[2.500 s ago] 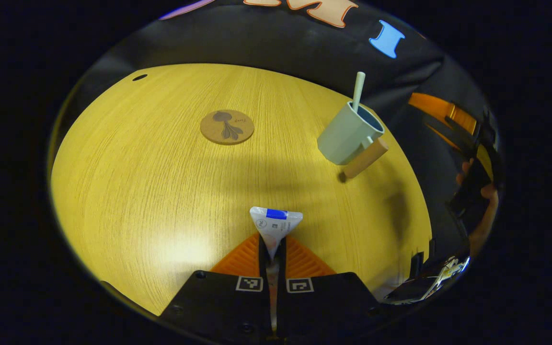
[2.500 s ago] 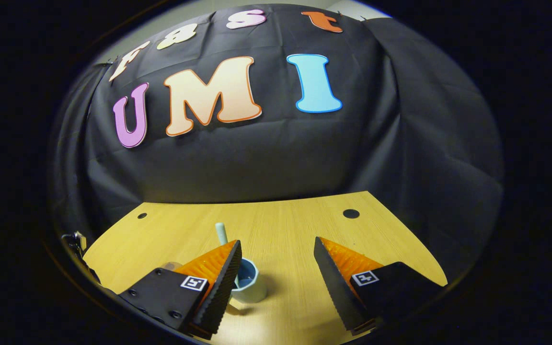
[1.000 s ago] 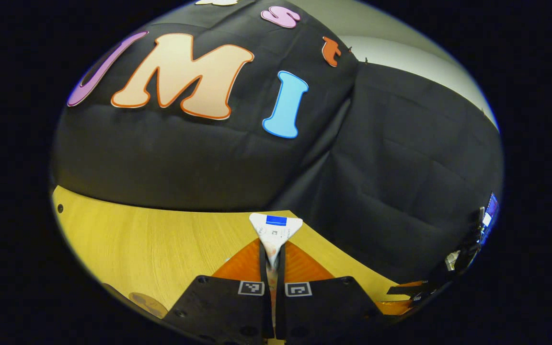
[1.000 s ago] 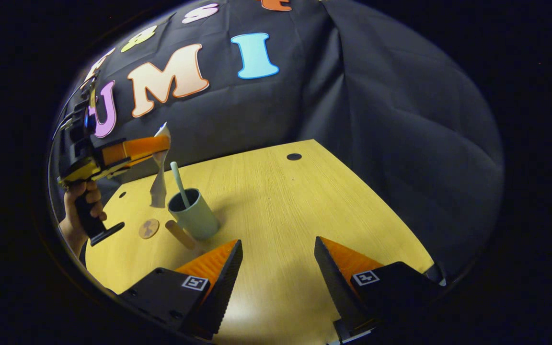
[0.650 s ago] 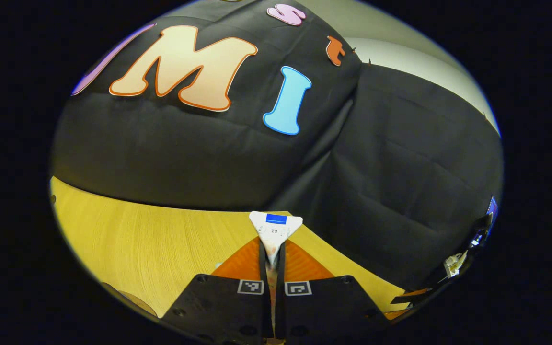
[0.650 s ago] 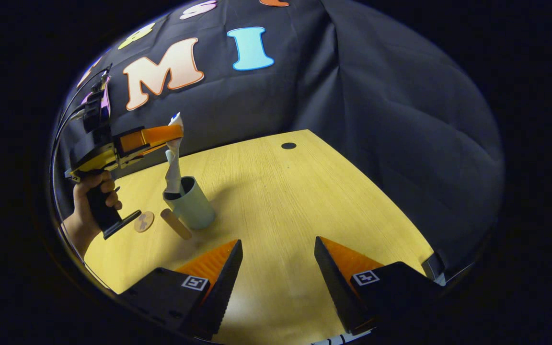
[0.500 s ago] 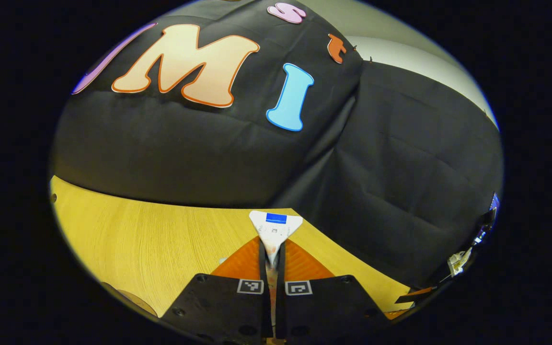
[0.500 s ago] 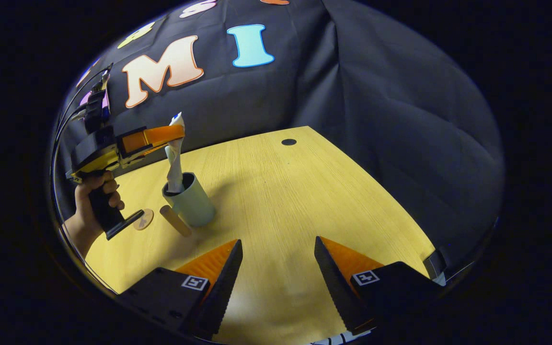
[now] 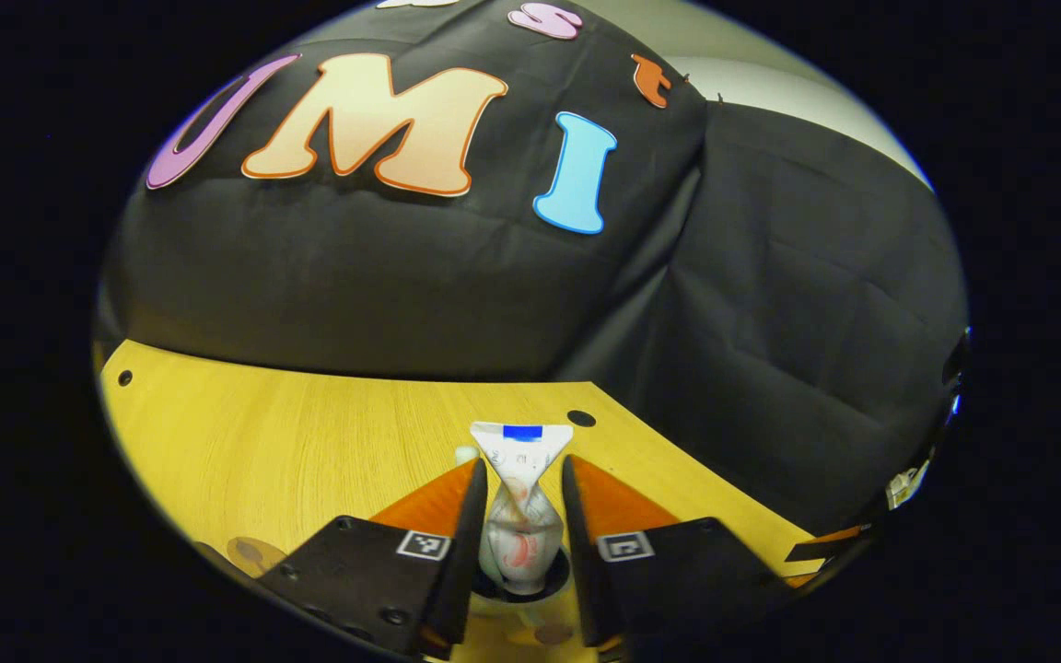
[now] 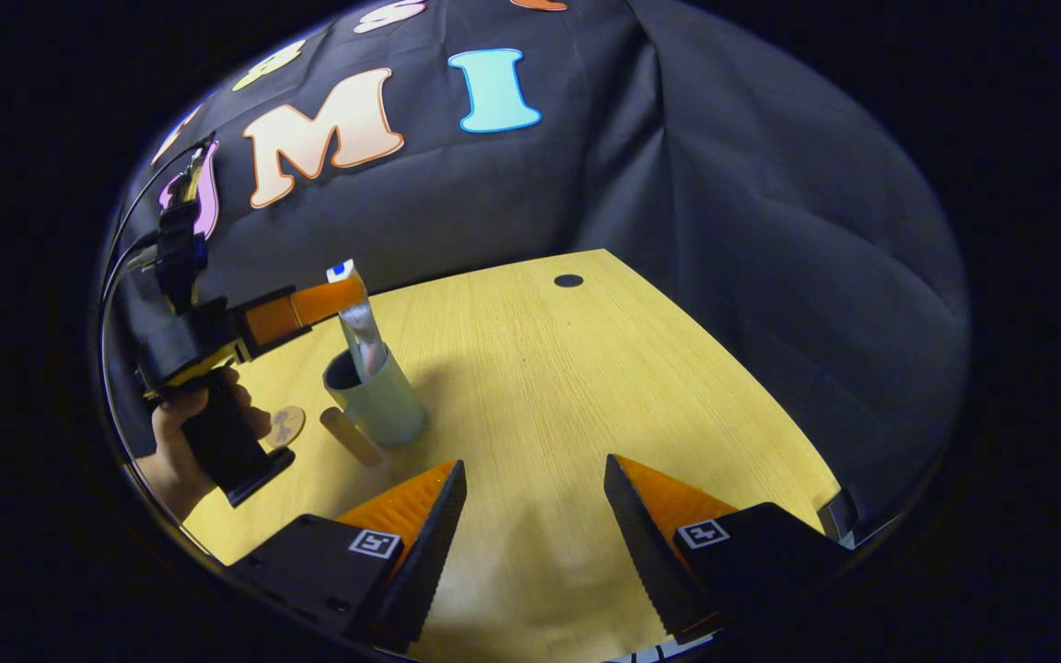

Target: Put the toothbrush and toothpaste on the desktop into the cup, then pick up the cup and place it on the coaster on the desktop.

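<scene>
While one toothpaste [image 9: 519, 497] stands in one cup [image 10: 381, 398], both grippers gape.

Right gripper [image 10: 530, 516]: two wedge-shaped ridged fingers on black blocks, each block bearing a square black-and-white marker; round screw heads on the one block. Left gripper [image 10: 346, 299]: black body with yellow trim, black pistol handle held in a hand [image 10: 185, 442], thin cable rising above the body.

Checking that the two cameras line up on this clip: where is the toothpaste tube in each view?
Left gripper view: toothpaste tube bottom centre, upright between the left gripper's parted fingers, lower end in the cup.
Right gripper view: tube left of centre, leaning in the cup.
Shared landmark: the table's round hole.
</scene>
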`<state>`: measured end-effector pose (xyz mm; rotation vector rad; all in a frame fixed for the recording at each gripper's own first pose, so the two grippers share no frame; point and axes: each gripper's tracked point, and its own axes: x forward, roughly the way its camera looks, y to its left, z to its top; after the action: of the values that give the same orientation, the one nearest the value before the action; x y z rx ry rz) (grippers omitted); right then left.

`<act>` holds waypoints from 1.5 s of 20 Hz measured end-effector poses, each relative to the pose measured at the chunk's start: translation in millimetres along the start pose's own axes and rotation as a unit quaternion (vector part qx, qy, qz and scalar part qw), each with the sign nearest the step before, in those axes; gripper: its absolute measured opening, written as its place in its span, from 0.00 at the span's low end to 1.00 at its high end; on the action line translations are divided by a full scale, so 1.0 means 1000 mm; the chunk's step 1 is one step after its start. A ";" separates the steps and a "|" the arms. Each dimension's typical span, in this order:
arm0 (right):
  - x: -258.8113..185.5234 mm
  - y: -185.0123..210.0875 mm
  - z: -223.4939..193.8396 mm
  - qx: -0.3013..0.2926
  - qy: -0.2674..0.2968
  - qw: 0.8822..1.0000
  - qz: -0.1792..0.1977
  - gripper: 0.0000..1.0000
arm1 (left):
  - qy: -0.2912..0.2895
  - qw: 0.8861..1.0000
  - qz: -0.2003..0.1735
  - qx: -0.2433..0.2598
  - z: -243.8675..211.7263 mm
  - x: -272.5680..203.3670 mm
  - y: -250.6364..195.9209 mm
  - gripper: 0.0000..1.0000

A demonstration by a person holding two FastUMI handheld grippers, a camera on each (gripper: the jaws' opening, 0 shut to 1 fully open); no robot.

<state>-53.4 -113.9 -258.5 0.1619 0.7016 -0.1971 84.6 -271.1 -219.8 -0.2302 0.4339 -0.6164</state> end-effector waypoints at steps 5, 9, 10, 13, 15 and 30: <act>0.007 0.036 0.021 -0.007 0.000 0.999 0.050 0.93 | -0.002 0.999 0.030 0.020 0.008 -0.036 0.010 0.86; 0.010 0.088 0.020 0.010 0.063 0.989 0.133 0.97 | -0.026 0.997 0.061 0.029 0.028 -0.082 0.028 0.89; 0.012 0.100 0.023 0.018 0.075 0.986 0.150 0.92 | -0.030 0.997 0.070 0.034 0.032 -0.094 0.033 0.89; 0.024 0.130 0.029 0.035 0.107 0.978 0.175 0.98 | -0.041 0.992 0.109 0.054 0.039 -0.124 0.058 0.93; 0.033 0.142 0.022 0.034 0.143 0.973 0.178 0.94 | -0.045 0.988 0.135 0.063 0.041 -0.143 0.073 0.94; 0.087 0.174 -0.033 -0.001 0.316 0.941 0.121 0.98 | -0.033 0.968 0.244 0.047 0.022 -0.244 0.146 0.95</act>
<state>31.6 51.2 -325.6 0.3142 1.3118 0.1025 -9.3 -6.4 -170.7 -0.0479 0.3784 -0.1449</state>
